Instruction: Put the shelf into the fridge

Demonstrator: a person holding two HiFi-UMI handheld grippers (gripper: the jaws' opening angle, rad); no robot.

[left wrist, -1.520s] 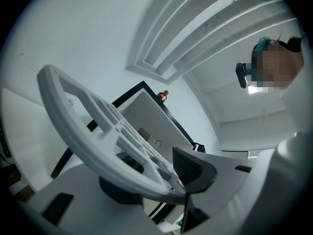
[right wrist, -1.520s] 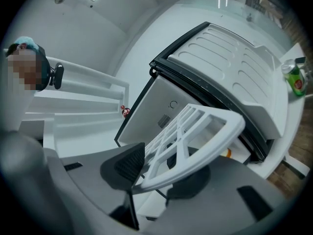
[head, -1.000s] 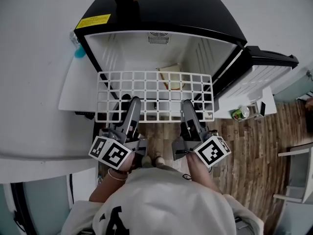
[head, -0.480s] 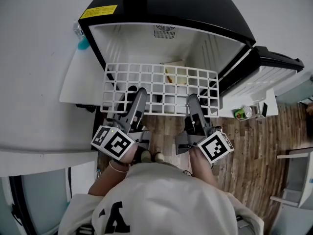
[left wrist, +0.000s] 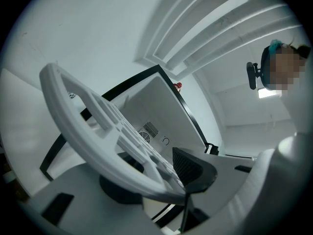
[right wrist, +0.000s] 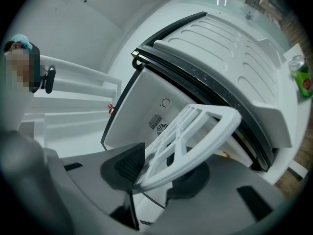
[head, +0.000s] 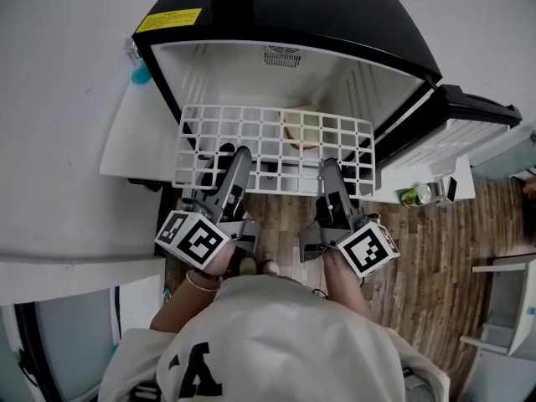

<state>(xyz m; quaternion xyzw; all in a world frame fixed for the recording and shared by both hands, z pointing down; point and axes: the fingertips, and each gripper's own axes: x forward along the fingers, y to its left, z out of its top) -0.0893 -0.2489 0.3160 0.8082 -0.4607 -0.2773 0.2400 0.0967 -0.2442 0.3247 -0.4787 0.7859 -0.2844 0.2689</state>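
The shelf (head: 272, 145) is a white plastic grid of square openings with a thicker rim. It is held about level at the mouth of the open fridge (head: 335, 23), its far edge just inside the opening and its near edge out over the wood floor (head: 427, 266).

The left claw (head: 239, 162) is clamped on the near rim left of centre. The right claw (head: 329, 174) is clamped on it right of centre. In the left gripper view the rim (left wrist: 98, 126) runs between the dark pads of the left claw (left wrist: 161, 175), which press on it. In the right gripper view the shelf's corner (right wrist: 195, 136) juts out past the right claw (right wrist: 156, 173), whose pads are closed on the rail.

The claw tips in the head view lie under the grid and are partly hidden by its bars. A yellowish item (head: 303, 132) inside the fridge shows only through the openings, and what it is cannot be made out.

The fridge is black outside and white inside, with a vent (head: 281, 54) on the back wall and a yellow label (head: 170, 20) on its top. Its print is too small to read. The door (head: 469, 132) stands open to the right, with a green can (head: 412, 194) in its rack. A dark object on the fridge top is cut off by the frame edge.
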